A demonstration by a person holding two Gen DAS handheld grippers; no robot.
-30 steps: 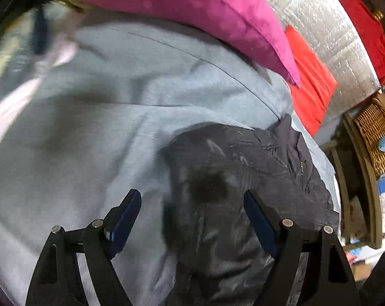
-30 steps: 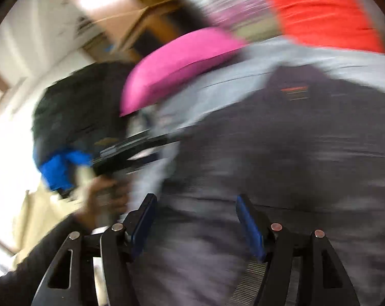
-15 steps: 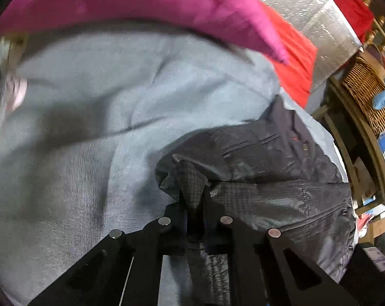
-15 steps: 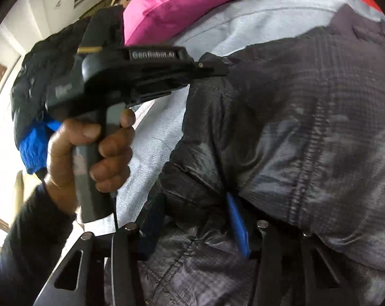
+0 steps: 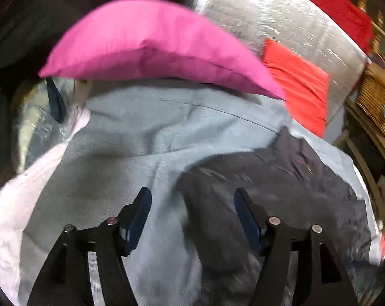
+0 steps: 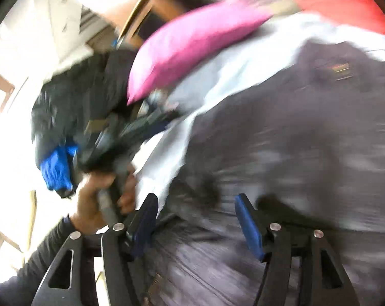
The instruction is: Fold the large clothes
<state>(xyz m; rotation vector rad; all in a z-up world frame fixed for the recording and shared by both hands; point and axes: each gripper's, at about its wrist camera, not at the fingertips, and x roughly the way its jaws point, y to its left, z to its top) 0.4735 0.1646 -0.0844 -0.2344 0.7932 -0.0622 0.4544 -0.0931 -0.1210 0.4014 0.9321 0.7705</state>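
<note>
Below left hand-held gripper (image 5: 192, 204): dark jacket (image 5: 281, 186) | jaws just reopened, empty

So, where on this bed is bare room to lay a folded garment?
The widest bare patch is the grey sheet, bordered by the pink pillow above, the dark jacket on the right and a pale cloth on the left. The right side is crowded: jacket, red cushion.

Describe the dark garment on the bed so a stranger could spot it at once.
Find the magenta pillow at the head of the pale grey-blue bedcover. Below it and to the right lies the dark charcoal, faintly checked garment. It is the only dark item on the cover, with a small striped tag near its top edge.
</note>
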